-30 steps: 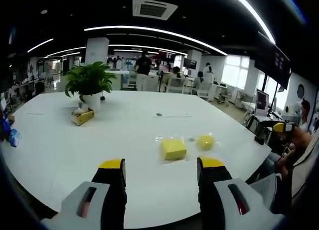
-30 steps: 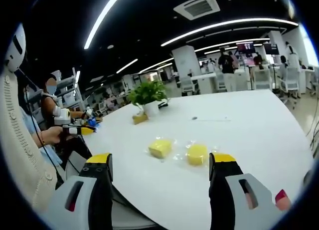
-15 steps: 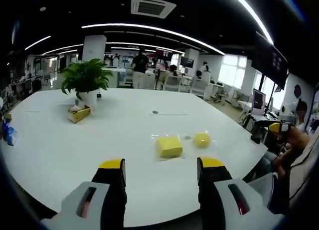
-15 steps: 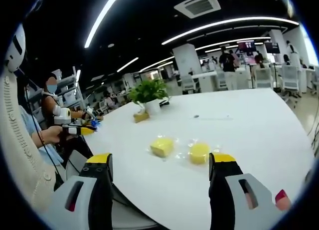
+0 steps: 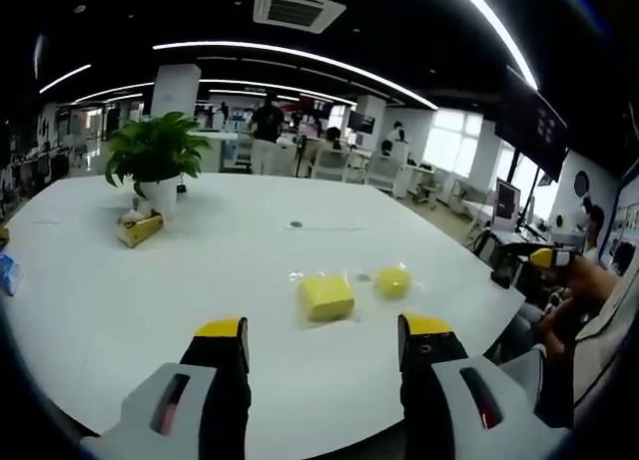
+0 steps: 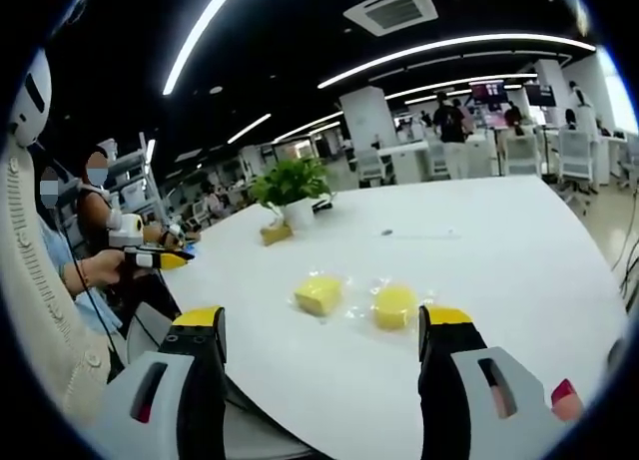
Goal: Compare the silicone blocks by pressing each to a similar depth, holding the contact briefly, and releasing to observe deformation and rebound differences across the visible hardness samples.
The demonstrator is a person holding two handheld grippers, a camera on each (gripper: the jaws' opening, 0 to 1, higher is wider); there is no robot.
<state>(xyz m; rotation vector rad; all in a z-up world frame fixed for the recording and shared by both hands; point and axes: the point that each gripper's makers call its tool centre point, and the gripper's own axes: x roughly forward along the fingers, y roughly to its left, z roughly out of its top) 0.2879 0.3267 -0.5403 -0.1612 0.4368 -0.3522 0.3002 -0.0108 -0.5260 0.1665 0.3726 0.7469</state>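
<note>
Two yellow silicone samples lie side by side on a white table [image 5: 150,280], each on a clear plastic film. In the left gripper view the square block [image 5: 325,297] is on the left and the round block [image 5: 392,280] on the right. The right gripper view shows the square block [image 6: 319,293] and the round block [image 6: 394,305] the same way. My left gripper [image 5: 322,332] is open, held back from the blocks above the table's near edge. My right gripper [image 6: 321,325] is open too, also short of them, with nothing between its jaws.
A potted plant [image 5: 153,159] and a small yellow box [image 5: 139,229] stand at the table's far left. A thin dark item [image 5: 296,224] lies mid-table. A seated person's hand [image 6: 90,270] holds another gripper [image 6: 160,259] at the table's left edge in the right gripper view. Desks, chairs and people fill the background.
Both views have shifted slightly as the hands moved; the blocks sit a little further left in the left gripper view. Blocks lie unmoved and both grippers stay open.
</note>
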